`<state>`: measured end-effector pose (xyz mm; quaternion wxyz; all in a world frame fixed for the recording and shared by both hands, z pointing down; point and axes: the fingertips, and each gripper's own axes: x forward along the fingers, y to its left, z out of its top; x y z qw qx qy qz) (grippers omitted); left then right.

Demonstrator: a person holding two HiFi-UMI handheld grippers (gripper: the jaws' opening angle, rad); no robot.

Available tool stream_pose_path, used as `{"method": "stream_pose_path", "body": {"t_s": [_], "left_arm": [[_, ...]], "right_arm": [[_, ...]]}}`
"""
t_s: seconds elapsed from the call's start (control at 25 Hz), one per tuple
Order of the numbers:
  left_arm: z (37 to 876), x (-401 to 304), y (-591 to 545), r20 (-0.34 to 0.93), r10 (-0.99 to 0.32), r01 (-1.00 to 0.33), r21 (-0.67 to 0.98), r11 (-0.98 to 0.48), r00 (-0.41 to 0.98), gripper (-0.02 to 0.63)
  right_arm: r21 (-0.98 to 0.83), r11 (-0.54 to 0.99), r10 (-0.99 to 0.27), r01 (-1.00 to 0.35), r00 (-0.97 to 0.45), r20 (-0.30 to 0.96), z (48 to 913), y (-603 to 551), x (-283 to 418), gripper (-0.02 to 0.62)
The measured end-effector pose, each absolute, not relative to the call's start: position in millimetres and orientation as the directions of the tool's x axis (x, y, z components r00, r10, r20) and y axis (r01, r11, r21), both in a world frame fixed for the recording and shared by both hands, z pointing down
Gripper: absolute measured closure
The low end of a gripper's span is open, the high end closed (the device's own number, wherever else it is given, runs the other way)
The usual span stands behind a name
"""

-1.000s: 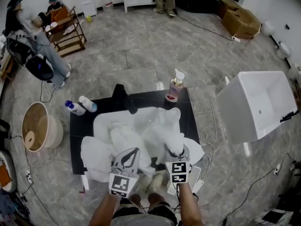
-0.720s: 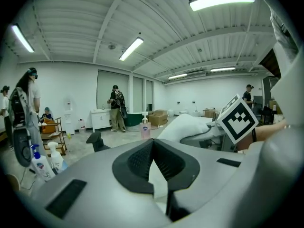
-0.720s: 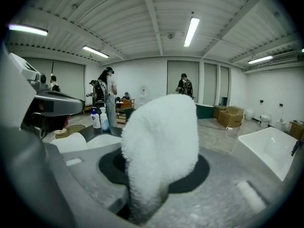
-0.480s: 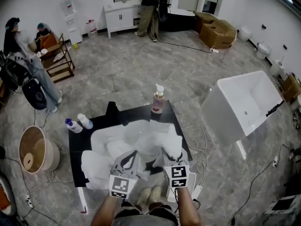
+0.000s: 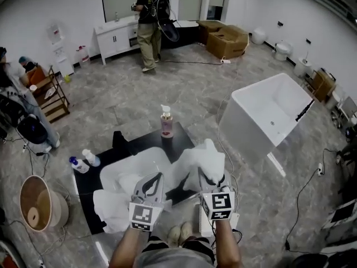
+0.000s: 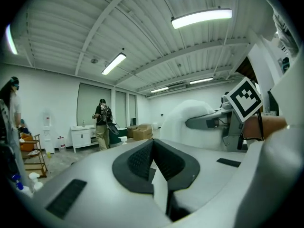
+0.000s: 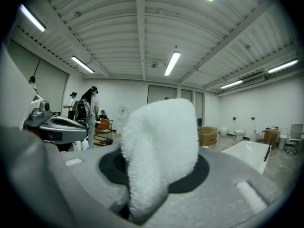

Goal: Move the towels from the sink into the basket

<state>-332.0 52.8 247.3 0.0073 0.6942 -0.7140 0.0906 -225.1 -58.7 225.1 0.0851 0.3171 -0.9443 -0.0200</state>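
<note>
R gripper [image 5: 209, 178]: jaws clamped on a thick fold of white towel [image 7: 159, 141]. The fold bulges up out of the jaws and fills the mid of the right gripper view. Grip looks deep, prob. so the bulky cloth won't slip.

L gripper [image 5: 156, 178]: jaws pressed together on a thin white edge. Cannot confirm from its own view, but in the head view it looks like the other end of the same towel. Both grippers point roughly level, side by side and near each other. Judged reason: two-point hold spreads the load and keeps loose ends from dragging.

Towel position: held up over the front right of the sink [image 5: 146, 159], its bulk above the R gripper, clear of the basin. Not in the basket yet.

Other towels [image 5: 111, 202]: piled in the basin and draped over the front left edge of the black counter [image 5: 92, 183]. So task is early, several left.

Basket [image 5: 60, 210]: on the floor, left of the counter, well apart from both grippers. Next move, as a guess, needs a carry to the left and down.

Further back: two small bottles [image 5: 83, 162] at the counter's left corner, pump bottle [image 5: 166, 121] at its rear edge. White tub [image 5: 245, 133] stands to the right. A person [image 5: 148, 15] stands at the far wall, away from the work.
</note>
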Motion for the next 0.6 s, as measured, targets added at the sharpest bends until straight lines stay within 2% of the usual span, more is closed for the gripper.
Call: {"method": "stream_pose_path", "body": {"t_s": [0.28, 0.6], "left_arm": [[235.8, -281.2, 25.7, 0.097, -0.986, -0.979, -0.137, -0.151, 0.138, 0.597], [227.3, -212.9, -2.9, 0.075, -0.945, -0.937, -0.128, -0.325, 0.317, 0.597]], "right_arm": [[0.108, 0.663, -0.748, -0.740, -0.657, 0.090, 199.1, -62.6, -148.7, 0.428], [0.136, 0.518, -0.855, -0.845, -0.515, 0.061, 179.5, -56.4, -68.3, 0.428]]}}
